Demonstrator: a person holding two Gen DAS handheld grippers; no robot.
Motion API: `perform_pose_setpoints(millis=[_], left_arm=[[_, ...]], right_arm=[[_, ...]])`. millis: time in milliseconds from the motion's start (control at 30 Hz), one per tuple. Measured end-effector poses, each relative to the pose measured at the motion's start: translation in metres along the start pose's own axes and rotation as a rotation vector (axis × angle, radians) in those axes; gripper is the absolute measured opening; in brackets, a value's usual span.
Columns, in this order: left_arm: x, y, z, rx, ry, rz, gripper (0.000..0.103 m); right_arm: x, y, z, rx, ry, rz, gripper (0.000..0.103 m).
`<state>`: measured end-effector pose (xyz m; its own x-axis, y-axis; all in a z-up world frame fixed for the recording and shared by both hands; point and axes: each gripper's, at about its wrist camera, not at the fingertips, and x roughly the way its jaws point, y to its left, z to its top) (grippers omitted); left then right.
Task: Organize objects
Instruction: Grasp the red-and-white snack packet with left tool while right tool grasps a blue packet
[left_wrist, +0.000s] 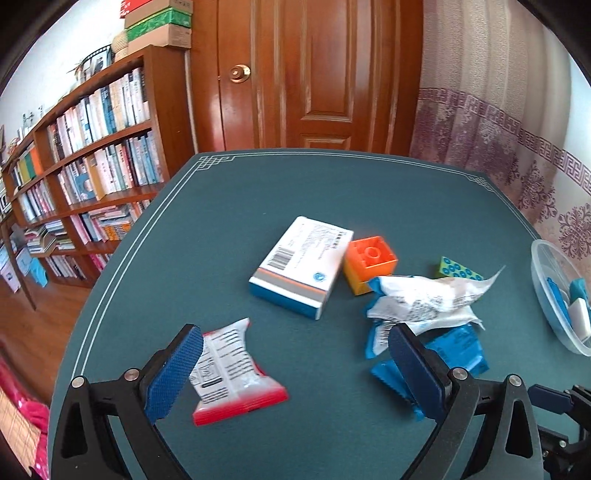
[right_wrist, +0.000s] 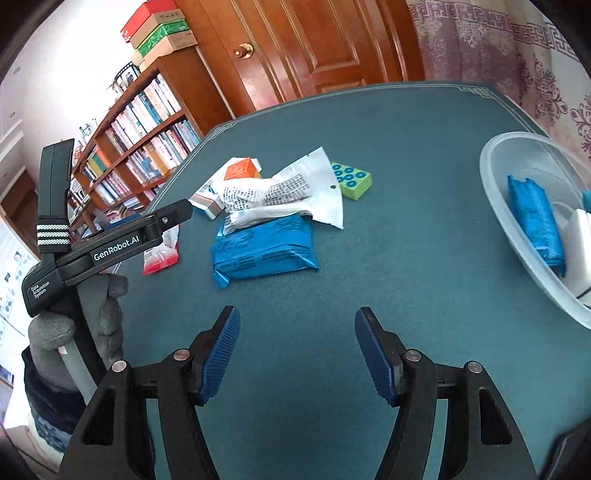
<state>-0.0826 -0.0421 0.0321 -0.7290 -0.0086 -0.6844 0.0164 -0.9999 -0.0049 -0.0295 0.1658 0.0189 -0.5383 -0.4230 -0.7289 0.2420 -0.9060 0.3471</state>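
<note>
My left gripper (left_wrist: 295, 343) is open just above the teal table (left_wrist: 207, 229). A red-and-white snack packet (left_wrist: 232, 373) lies by its left finger, and blue packets (left_wrist: 454, 354) lie by its right finger. A white pouch (left_wrist: 421, 299), a white-and-blue box (left_wrist: 303, 266), an orange brick (left_wrist: 369, 262) and a green brick (left_wrist: 458, 271) lie beyond. My right gripper (right_wrist: 297, 347) is open and empty over bare table, near a blue packet (right_wrist: 264, 249). A clear plastic bowl (right_wrist: 517, 206) at the right holds a blue packet (right_wrist: 533, 221) and a white item (right_wrist: 580, 243).
A wooden bookshelf (left_wrist: 92, 166) stands left of the table and a wooden door (left_wrist: 310, 74) behind it. A patterned curtain (left_wrist: 498, 122) hangs at the right. The left gripper's body (right_wrist: 110, 247) shows at the left of the right wrist view.
</note>
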Motion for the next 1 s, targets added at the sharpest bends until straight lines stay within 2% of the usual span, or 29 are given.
perform_pose_setpoints(millis=[233,433,600,833,1000], left_arm=[[0.020,0.032,-0.010,-0.091,0.062,0.066,0.102],[0.029,0.040,-0.014,-0.118,0.077,0.094,0.102],[0.036,0.045,-0.016,-0.124,0.094,0.134,0.102],[0.038,0.052,-0.016,-0.151,0.097,0.132,0.102],[0.038,0.051,-0.016,-0.148,0.101,0.119,0.102]], right_arm=[[0.029,0.010,0.015,0.058,0.036,0.038,0.070],[0.050,0.016,0.025,0.088,0.053,0.058,0.070],[0.064,0.022,0.042,0.097,0.027,0.043,0.075],[0.083,0.036,0.062,0.045,-0.004,-0.063,0.076],[0.097,0.061,0.061,-0.091,-0.009,-0.186,0.076]])
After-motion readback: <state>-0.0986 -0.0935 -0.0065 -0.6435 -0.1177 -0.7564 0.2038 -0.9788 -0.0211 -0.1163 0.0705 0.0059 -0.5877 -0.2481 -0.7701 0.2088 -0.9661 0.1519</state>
